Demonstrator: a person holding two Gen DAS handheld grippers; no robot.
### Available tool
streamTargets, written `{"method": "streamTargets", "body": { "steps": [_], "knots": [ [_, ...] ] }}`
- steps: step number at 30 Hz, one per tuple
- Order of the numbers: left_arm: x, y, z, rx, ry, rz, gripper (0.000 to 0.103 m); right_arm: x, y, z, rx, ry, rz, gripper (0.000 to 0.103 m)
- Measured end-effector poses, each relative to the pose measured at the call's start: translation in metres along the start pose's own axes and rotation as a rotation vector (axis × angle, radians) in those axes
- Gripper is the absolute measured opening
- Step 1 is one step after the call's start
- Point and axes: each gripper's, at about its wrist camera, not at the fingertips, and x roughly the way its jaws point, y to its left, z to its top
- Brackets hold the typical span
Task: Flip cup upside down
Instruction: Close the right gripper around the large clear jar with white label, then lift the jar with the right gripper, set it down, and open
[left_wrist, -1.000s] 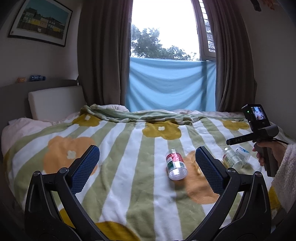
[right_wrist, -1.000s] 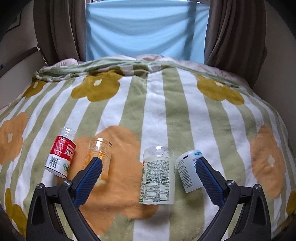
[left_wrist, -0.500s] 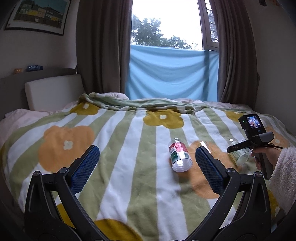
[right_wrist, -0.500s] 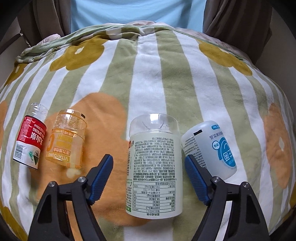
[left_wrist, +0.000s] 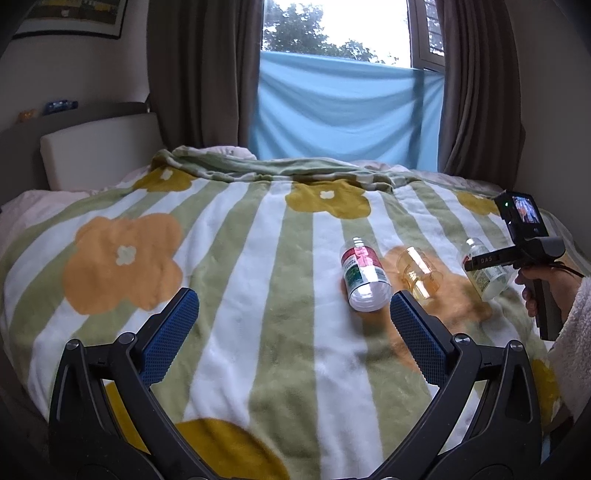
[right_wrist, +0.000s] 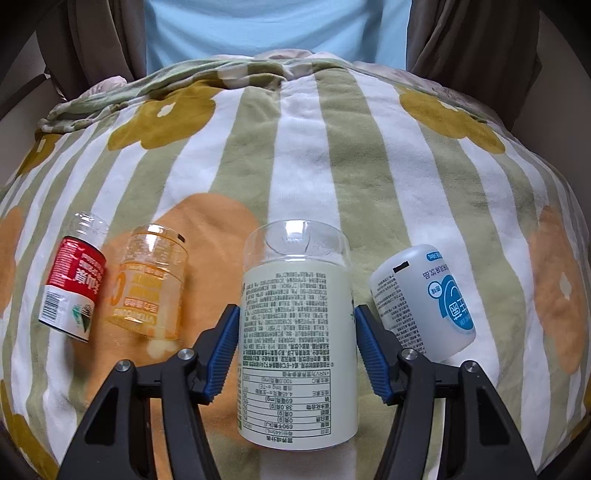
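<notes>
A clear cup with a pale green printed label (right_wrist: 297, 328) lies on its side on the striped flower blanket (right_wrist: 317, 147). My right gripper (right_wrist: 295, 321) has its blue pads pressed against both sides of the cup, shut on it. In the left wrist view the same cup (left_wrist: 484, 273) shows at far right, partly hidden behind the hand-held right gripper (left_wrist: 480, 262). My left gripper (left_wrist: 291, 314) is open and empty above the blanket, left of the cups.
A red-labelled cup (right_wrist: 72, 291) and an orange cup (right_wrist: 151, 288) lie to the left of the held cup. A white cup with a blue label (right_wrist: 424, 302) lies to its right. A headboard (left_wrist: 96, 151) and curtains (left_wrist: 203, 74) stand behind the bed.
My right gripper has moved forward and down onto the green-labelled cup and closed its pads on the cup's sides. The left gripper has drifted slightly and stays open.
</notes>
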Motion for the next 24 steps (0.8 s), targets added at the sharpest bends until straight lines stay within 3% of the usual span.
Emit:
{"method": "streamTargets", "body": {
  "steps": [7, 12, 24],
  "knots": [
    [0.001, -0.004, -0.005, 0.009, 0.045, -0.015, 0.103, -0.062, 0.034, -0.022, -0.070, -0.092, 0.098, 0.058],
    [0.000, -0.007, -0.013, 0.026, 0.077, -0.012, 0.103, -0.087, 0.065, -0.052, -0.122, -0.101, 0.175, 0.058],
    [-0.022, 0.005, -0.029, 0.044, 0.068, -0.003, 0.103, -0.067, 0.121, -0.109, -0.152, -0.011, 0.231, 0.058]
  ]
}}
